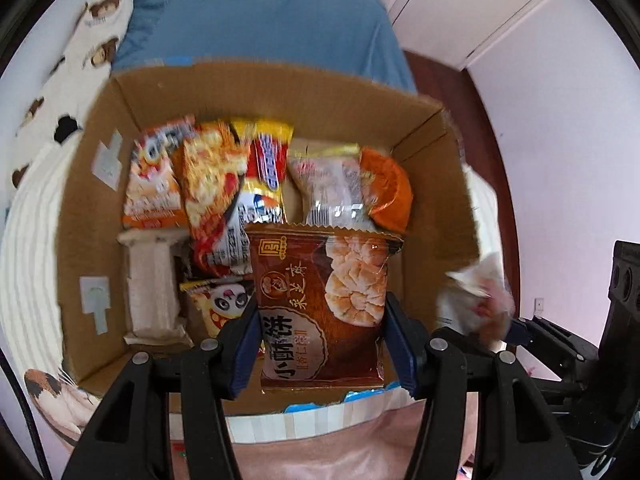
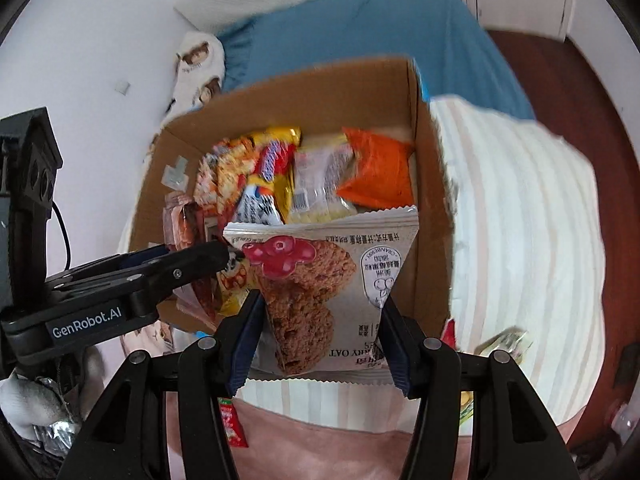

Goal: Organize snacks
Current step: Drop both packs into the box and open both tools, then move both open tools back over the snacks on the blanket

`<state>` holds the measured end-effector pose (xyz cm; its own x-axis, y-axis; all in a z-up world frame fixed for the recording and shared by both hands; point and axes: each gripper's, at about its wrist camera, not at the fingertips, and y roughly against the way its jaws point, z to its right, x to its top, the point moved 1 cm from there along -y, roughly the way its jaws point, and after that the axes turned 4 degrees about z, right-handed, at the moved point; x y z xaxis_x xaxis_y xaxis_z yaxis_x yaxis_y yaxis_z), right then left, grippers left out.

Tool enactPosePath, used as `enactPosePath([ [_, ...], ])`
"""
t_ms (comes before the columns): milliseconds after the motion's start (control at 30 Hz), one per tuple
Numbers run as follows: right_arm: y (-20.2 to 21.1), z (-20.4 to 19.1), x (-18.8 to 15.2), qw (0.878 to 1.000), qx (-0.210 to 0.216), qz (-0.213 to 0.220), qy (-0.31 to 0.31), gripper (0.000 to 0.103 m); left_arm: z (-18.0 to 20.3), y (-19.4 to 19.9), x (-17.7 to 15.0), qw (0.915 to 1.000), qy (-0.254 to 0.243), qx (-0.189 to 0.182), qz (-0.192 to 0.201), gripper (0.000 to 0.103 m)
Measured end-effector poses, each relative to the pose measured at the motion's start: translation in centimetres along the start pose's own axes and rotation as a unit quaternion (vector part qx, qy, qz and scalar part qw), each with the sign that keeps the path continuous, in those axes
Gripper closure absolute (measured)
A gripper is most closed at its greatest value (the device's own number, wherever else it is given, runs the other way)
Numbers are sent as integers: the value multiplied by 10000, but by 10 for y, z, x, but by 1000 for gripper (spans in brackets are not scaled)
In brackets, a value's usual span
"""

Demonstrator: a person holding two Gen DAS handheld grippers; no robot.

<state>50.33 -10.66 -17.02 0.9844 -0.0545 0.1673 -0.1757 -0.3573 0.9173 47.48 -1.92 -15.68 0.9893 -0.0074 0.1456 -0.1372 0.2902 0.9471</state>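
A cardboard box point(image 1: 280, 92) on the bed holds several snack packets, also in the right wrist view point(image 2: 430, 216). My left gripper point(image 1: 322, 344) is shut on a brown biscuit packet point(image 1: 320, 304) and holds it upright over the box's near part. My right gripper point(image 2: 320, 340) is shut on a white cranberry oat cookie packet point(image 2: 320, 280) just over the box's near right corner. The left gripper point(image 2: 224, 254) shows from the side in the right wrist view, its tip inside the box. The right gripper's packet is a blur point(image 1: 480, 300) at the right of the left wrist view.
The box holds an orange packet point(image 1: 388, 188), a yellow-red bar point(image 1: 268, 168), a panda packet point(image 1: 228, 304) and a pale wafer pack point(image 1: 152, 284). A striped blanket point(image 2: 520, 220) lies right of the box. A blue sheet point(image 1: 264, 24) lies behind. A red sachet point(image 2: 232, 424) lies near.
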Motion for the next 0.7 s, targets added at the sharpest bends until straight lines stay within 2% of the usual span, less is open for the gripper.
enactPosePath([
  [33,-6,3,0,9999,-40,-128,-28,16,-2,-8,2,9999,-19,30,-116,49],
  [67,-12,5,0,9998,-95,-201,5,7,-2,-14,2,9998,-54,92,-167,49],
  [133,-16,5,-1,9995,-228,-213,104,7,-2,-19,2,9993,-153,307,-116,45],
  [233,-16,5,-1,9989,-366,-234,197,7,-3,-20,2,9993,-153,325,-72,38],
  [433,-5,5,-1,9974,-664,-46,263,7,-5,-4,0,9994,-106,310,141,37],
  [567,22,4,-10,9960,-736,381,321,7,-4,27,-11,9969,-100,424,650,37],
  [700,48,6,-35,9930,-798,810,314,7,-7,59,-40,9889,-85,643,1334,37],
])
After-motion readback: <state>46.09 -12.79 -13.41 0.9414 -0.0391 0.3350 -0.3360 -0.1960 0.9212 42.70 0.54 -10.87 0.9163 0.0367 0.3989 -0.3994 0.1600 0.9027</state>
